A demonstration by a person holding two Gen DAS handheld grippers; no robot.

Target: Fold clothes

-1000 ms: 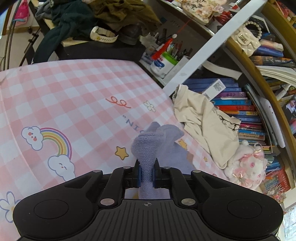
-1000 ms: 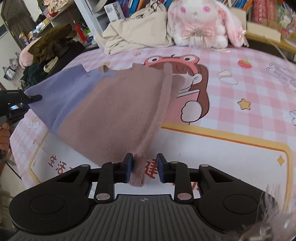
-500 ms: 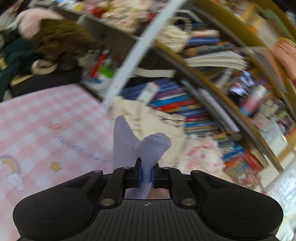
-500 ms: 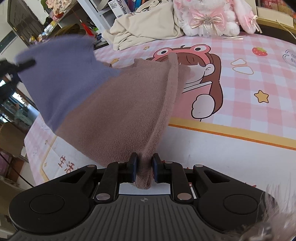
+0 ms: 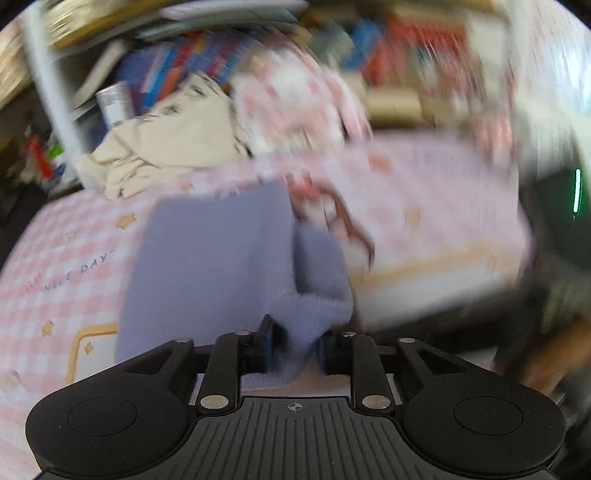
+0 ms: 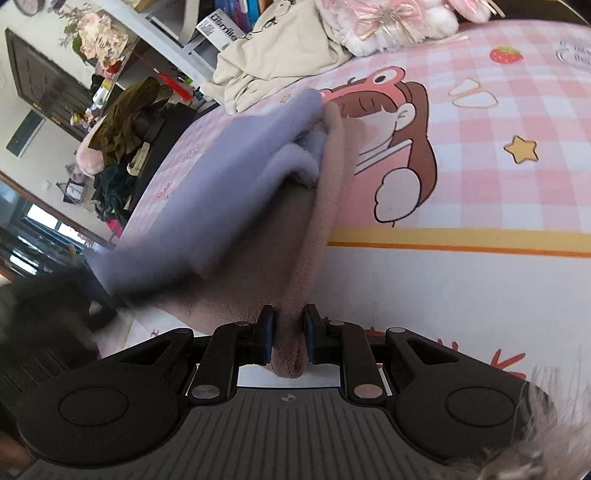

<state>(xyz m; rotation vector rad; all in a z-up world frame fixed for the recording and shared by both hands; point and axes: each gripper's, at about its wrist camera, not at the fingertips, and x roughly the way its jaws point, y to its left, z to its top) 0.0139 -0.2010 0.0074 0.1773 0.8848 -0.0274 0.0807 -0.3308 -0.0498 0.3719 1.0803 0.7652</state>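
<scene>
Pink checked surface (image 6: 480, 110) carries a two-tone garment (image 6: 236, 206). Left tool (image 5: 293, 349) pinches its purple end. Right tool (image 6: 288, 339) clamps its brown end.

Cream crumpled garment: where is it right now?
The cream crumpled garment lies upper centre in the right wrist view, at the pink checked cloth's far edge, beside the pink plush rabbit.

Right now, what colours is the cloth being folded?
The cloth is lilac at one end, dusty pink at the other; clearest in the right wrist view.
</scene>
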